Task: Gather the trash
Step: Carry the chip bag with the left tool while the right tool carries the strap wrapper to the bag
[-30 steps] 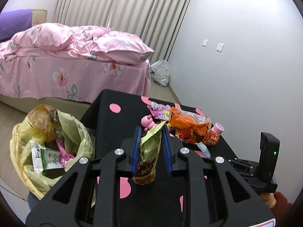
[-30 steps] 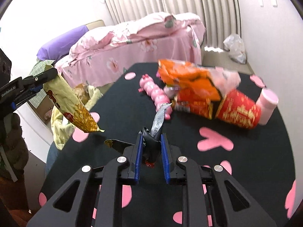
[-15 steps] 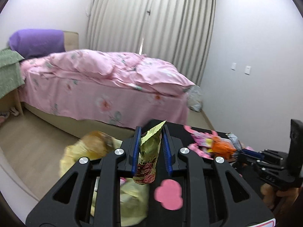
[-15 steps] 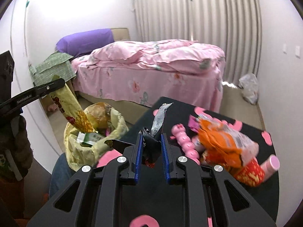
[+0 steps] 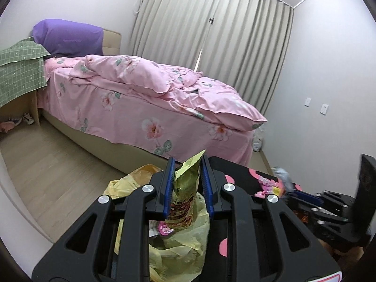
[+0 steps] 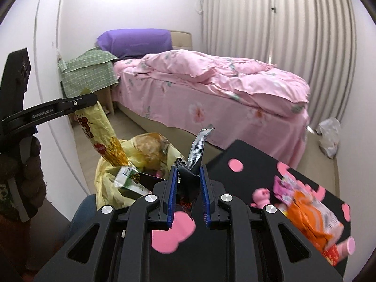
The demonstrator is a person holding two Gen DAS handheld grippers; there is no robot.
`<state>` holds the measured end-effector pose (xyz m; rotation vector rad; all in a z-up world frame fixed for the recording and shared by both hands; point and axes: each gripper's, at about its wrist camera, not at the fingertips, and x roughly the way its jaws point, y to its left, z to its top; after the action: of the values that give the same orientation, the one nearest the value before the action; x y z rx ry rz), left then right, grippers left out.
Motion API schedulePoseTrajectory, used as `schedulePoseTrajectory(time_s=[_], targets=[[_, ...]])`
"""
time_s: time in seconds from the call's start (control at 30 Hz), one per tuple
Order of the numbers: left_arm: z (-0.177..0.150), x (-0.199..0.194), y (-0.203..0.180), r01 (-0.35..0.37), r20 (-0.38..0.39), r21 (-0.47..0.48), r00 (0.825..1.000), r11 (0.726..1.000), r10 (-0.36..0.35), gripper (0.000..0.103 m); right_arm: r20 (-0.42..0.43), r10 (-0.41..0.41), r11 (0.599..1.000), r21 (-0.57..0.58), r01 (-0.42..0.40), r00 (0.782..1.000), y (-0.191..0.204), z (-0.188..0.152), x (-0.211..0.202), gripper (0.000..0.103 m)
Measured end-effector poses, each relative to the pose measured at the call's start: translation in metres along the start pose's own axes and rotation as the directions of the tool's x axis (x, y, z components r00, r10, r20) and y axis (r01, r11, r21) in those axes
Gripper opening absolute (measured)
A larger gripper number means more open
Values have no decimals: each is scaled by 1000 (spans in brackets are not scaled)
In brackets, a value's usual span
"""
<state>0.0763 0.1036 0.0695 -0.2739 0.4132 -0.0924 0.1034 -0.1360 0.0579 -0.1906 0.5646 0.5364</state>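
Note:
My left gripper point(image 5: 187, 188) is shut on a yellow-green snack bag point(image 5: 184, 202) and holds it over the open yellow trash bag point(image 5: 188, 244). In the right wrist view the same snack bag point(image 6: 101, 136) hangs with its lower end in the trash bag point(image 6: 110, 176). My right gripper point(image 6: 187, 195) is shut on a dark crumpled wrapper point(image 6: 188, 178) with a silver strip point(image 6: 198, 148) sticking up, near the table's left edge beside the trash bag. More trash lies on the black table point(image 6: 246, 159): an orange packet point(image 6: 310, 213), a pink toy point(image 6: 260, 193), a red cup point(image 6: 338, 251).
The black table with pink spots stands by the white wall. A bed with pink bedding point(image 5: 152, 94) fills the room behind, with wooden floor point(image 5: 47, 164) between. A white plastic bag point(image 6: 329, 136) lies on the floor by the curtains.
Both grippers swung left from over the table toward the trash bag, each keeping its hold. The snack bag's lower end now reaches the trash bag's mouth.

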Motion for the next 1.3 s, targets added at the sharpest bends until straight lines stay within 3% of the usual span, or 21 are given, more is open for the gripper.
schedulePoseTrajectory(time_s=[0.13, 0.3, 0.57, 0.77, 1.17, 1.3], targets=[[1, 13, -4, -12, -14, 30, 1000, 999, 13, 21, -33, 25, 999, -27, -26, 999, 6, 2, 32, 18], [-7, 41, -1, -78, -63, 58, 995, 995, 82, 21, -73, 69, 996, -51, -73, 995, 14, 0, 76, 18], [-25, 77, 22, -170, -158, 40, 972, 985, 174, 21, -97, 154, 987, -20, -157, 983, 18, 4, 129, 18], [-26, 85, 42, -161, -178, -59, 973, 985, 148, 21, -76, 209, 978, 9, -208, 975, 17, 12, 149, 18], [-45, 119, 54, -164, -271, -86, 953, 983, 136, 21, -162, 240, 971, 57, -233, 957, 10, 2, 181, 18], [-50, 123, 58, -179, -287, -94, 947, 979, 145, 21, -93, 225, 974, 48, -222, 970, 4, 23, 168, 18]])
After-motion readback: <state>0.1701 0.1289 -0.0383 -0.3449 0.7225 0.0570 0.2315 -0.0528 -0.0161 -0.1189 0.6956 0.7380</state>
